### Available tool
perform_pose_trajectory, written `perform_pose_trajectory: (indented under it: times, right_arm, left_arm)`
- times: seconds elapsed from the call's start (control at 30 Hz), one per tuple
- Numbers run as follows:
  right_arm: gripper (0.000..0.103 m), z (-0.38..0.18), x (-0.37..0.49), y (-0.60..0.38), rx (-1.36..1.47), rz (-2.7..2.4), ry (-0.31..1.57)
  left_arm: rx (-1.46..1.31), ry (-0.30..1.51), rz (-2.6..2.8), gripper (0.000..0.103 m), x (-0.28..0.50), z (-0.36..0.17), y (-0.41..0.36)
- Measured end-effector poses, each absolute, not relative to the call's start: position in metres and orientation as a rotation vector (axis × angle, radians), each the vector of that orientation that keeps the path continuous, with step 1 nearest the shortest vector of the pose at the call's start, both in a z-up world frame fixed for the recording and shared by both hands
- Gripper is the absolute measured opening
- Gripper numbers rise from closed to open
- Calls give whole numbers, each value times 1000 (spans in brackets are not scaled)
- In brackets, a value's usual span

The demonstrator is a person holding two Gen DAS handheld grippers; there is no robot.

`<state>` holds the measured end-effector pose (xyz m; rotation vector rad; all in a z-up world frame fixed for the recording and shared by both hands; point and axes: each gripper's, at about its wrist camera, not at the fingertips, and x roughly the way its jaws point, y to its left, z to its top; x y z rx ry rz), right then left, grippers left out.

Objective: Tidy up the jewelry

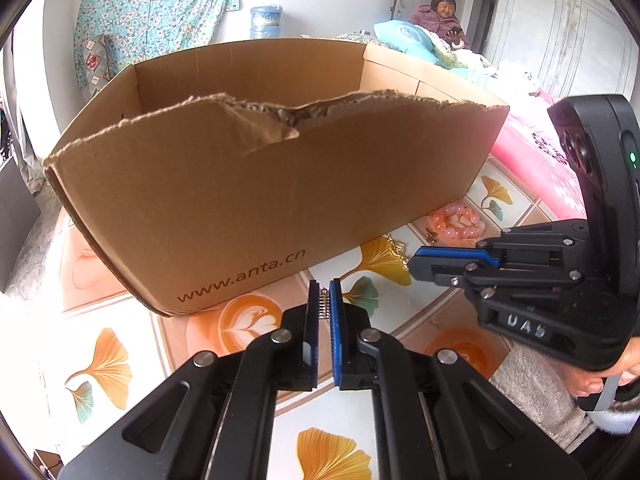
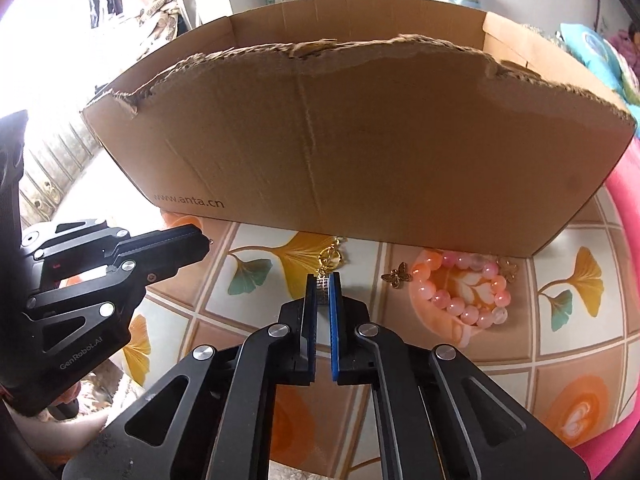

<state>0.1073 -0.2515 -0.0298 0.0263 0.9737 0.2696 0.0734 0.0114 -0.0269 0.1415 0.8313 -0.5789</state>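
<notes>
A brown cardboard box (image 1: 256, 184) marked www.anta.cn stands on the patterned tablecloth; it fills the right wrist view too (image 2: 360, 152). My left gripper (image 1: 325, 300) is shut on a small silver beaded piece (image 1: 323, 303) in front of the box. My right gripper (image 2: 324, 286) is shut on a small silver item with a gold chain and charm (image 2: 329, 260) hanging beyond it. In the left wrist view the right gripper (image 1: 416, 264) sits at the right. A pink bead bracelet (image 2: 464, 288) lies near the box, also in the left wrist view (image 1: 456, 222).
A small gold butterfly charm (image 2: 397, 275) lies left of the bracelet. The tablecloth (image 1: 108, 360) has leaf and latte prints. A pink bed cover (image 1: 536, 168) lies to the right. A person (image 1: 444, 16) sits far behind. My left gripper (image 2: 200, 246) shows at left in the right wrist view.
</notes>
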Motion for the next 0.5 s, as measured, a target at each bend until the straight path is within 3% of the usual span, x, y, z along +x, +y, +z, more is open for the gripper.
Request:
perform_pose_trajectory:
  times: [0.37, 0.43, 0.5]
  right_arm:
    - [1, -29, 92, -266, 197, 320, 1017]
    - [5, -26, 93, -260, 156, 316, 999]
    - [20, -24, 97, -251, 120, 322, 979]
  left_arm:
    - [144, 834, -580, 4, 73, -27, 12]
    - [146, 834, -580, 4, 73, -27, 12]
    - [146, 834, -579, 4, 73, -27, 12]
